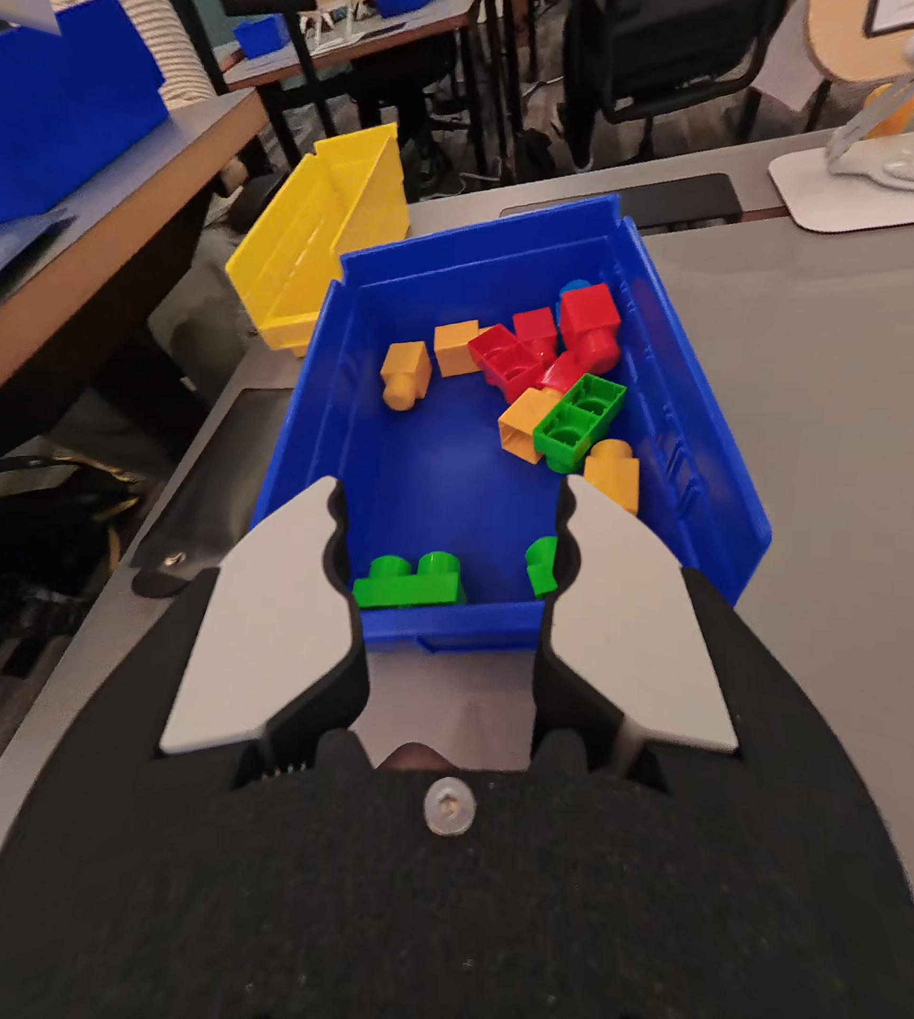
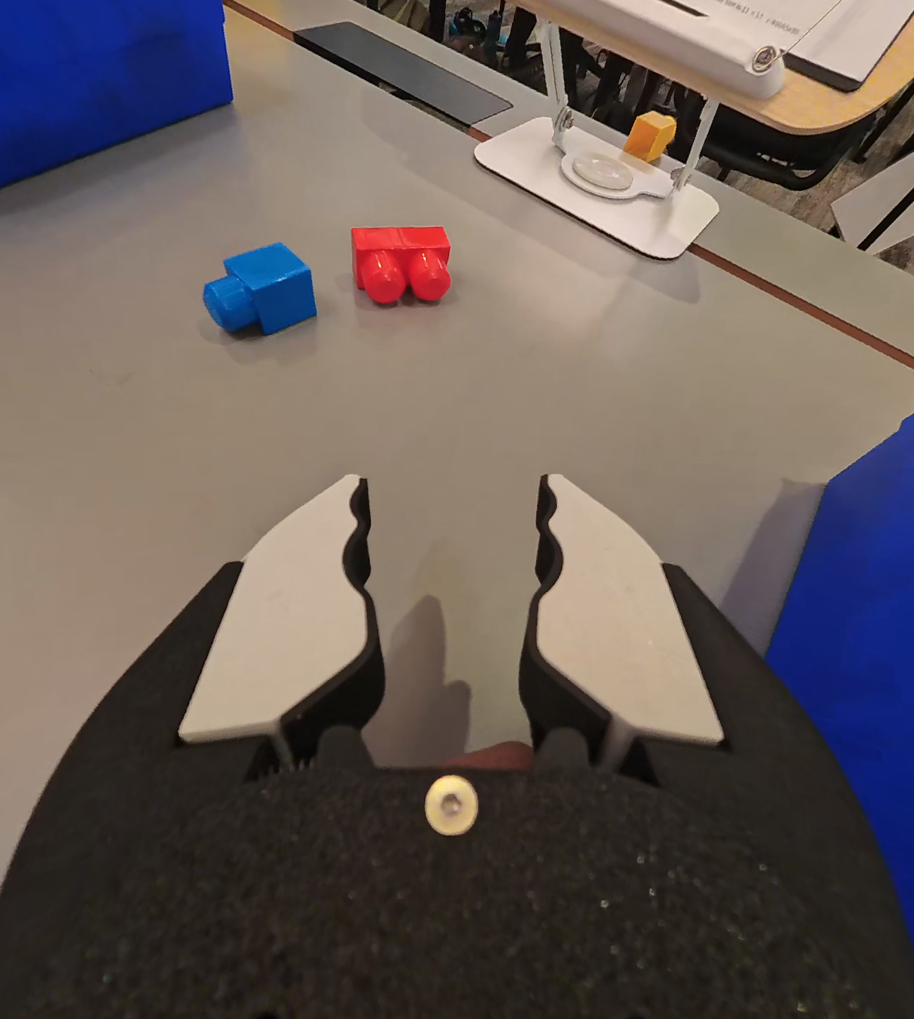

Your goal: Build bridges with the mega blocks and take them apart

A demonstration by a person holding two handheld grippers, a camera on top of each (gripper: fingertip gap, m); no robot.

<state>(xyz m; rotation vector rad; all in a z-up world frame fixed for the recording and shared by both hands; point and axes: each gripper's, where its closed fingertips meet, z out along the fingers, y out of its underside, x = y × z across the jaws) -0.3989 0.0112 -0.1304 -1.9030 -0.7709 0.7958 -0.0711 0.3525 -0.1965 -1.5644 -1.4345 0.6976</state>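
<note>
In the left wrist view a blue bin on the grey table holds several loose blocks: orange ones, red ones, a green two-stud block upside down, and a green two-stud block at the near wall. My left gripper is open and empty, hovering over the bin's near end. In the right wrist view a blue one-stud block and a red two-stud block lie on their sides on the table. My right gripper is open and empty, well short of them.
A yellow bin hangs past the table's far left corner. A white stand with an orange block behind it sits at the far right. A blue bin wall is close on the right, another blue bin far left. The tips of one gripper are about 50 cm away from the tips of the other.
</note>
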